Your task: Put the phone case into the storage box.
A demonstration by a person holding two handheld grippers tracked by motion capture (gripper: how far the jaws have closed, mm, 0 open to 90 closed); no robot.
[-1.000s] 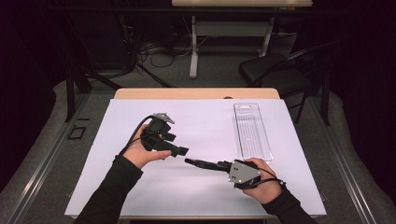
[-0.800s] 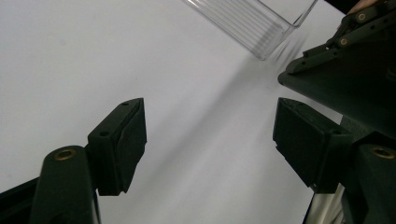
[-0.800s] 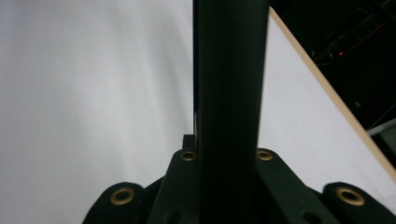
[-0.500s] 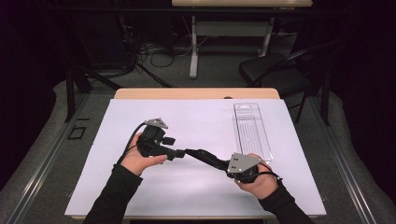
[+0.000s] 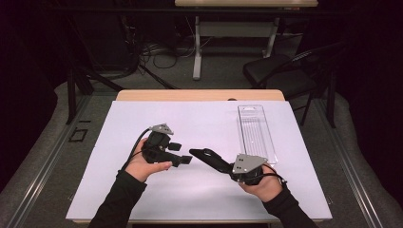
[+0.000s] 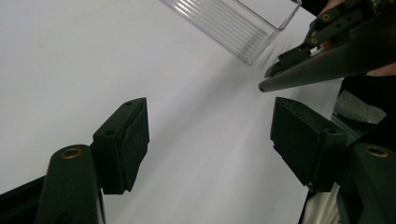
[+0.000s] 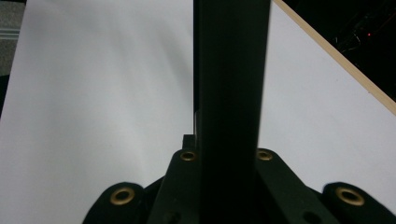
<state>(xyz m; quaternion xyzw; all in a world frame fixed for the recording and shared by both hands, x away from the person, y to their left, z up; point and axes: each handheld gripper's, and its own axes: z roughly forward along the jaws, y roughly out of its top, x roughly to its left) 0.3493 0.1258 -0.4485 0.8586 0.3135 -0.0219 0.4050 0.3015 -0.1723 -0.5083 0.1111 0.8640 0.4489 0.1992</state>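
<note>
Since a second ago your hands have drawn together. Your right hand-held gripper [image 5: 202,154], clamped on a dark bar [image 7: 231,93], aims it at your left hand-held gripper [image 6: 210,135], whose empty jaws have been narrowing. Next, guide the bar between them above the bench [image 5: 199,118].

Only the clear tray [image 5: 256,134] at the right breaks the open white tabletop [image 5: 190,123].

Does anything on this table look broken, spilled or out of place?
Nothing stands out. The clear plastic tray lies flat and straight on the white table cover; no spill or damage shows.
</note>
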